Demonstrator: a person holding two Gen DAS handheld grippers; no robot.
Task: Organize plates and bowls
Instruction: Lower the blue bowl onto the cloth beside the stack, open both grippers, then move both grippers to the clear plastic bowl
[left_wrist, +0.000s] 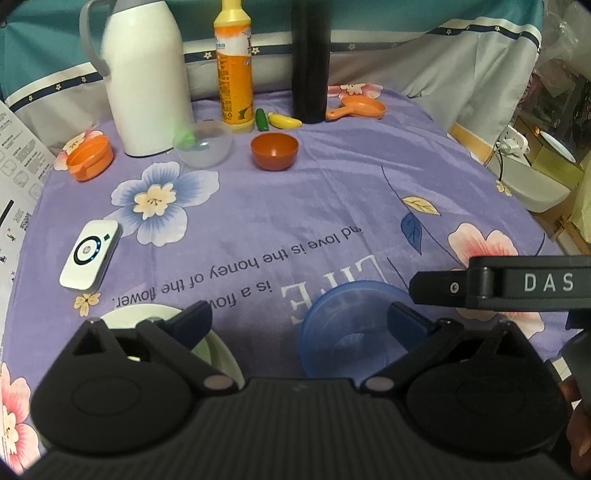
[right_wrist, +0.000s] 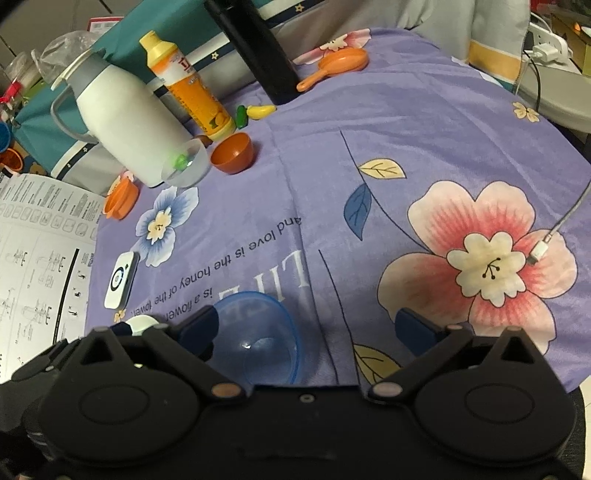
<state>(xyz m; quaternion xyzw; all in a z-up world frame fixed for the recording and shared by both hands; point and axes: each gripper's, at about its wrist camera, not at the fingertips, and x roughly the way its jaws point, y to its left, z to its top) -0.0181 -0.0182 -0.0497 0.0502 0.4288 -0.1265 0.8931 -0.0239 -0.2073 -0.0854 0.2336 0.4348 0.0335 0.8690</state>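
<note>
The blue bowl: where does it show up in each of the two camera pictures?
Left wrist view: the blue bowl sits low, right of centre, just ahead of the left gripper, by its right finger.
Right wrist view: it sits low, left of centre, by the right gripper's left finger.
Shared landmark: the red bowl, farther back in both.

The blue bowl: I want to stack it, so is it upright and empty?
Upright and empty. The blue bowl sits rim-up on the cloth, and its clear bottom shows nothing inside from either wrist view.
</note>
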